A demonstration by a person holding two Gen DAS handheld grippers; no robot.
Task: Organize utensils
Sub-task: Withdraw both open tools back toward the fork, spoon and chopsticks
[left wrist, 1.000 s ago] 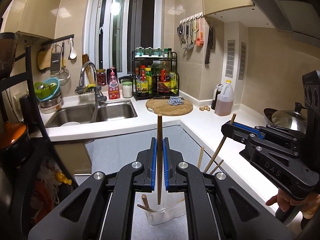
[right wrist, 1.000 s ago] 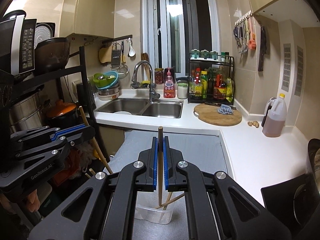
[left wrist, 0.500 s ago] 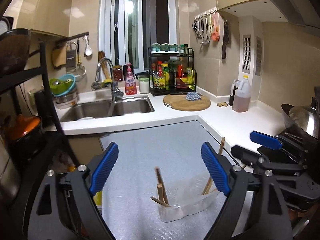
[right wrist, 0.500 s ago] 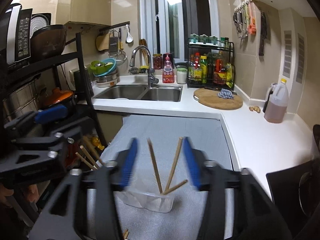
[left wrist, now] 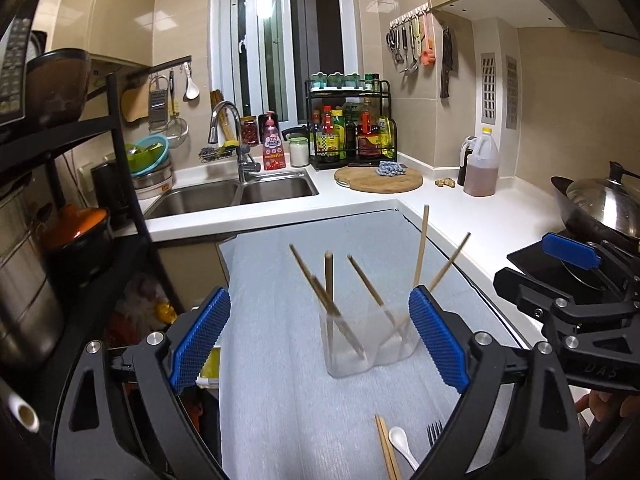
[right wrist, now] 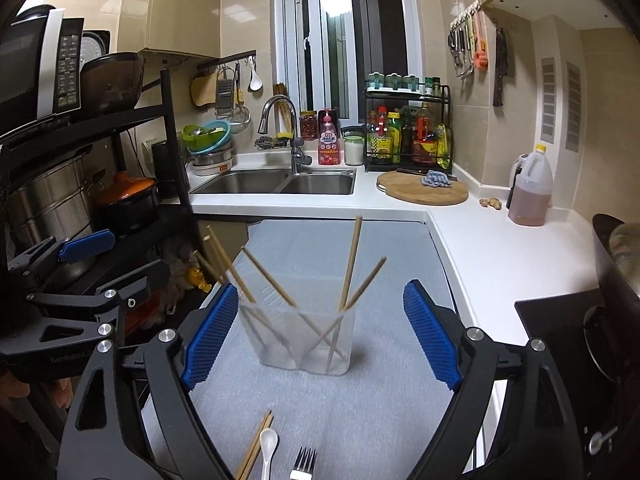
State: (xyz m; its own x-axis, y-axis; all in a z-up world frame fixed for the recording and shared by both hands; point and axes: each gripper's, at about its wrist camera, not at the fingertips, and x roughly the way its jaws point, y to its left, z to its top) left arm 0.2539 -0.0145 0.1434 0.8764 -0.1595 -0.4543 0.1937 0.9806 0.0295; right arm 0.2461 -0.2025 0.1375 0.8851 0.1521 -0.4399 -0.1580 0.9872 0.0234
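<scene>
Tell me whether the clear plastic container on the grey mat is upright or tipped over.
Upright. The clear plastic container stands on its base on the grey mat, mouth upward, with wooden chopsticks leaning out of its open top.

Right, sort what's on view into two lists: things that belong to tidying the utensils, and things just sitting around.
Part of the job:
clear container
chopsticks in it
loose chopsticks
white spoon
fork

Just lying about:
cutting board
oil jug
condiment rack
sink
wok
</scene>
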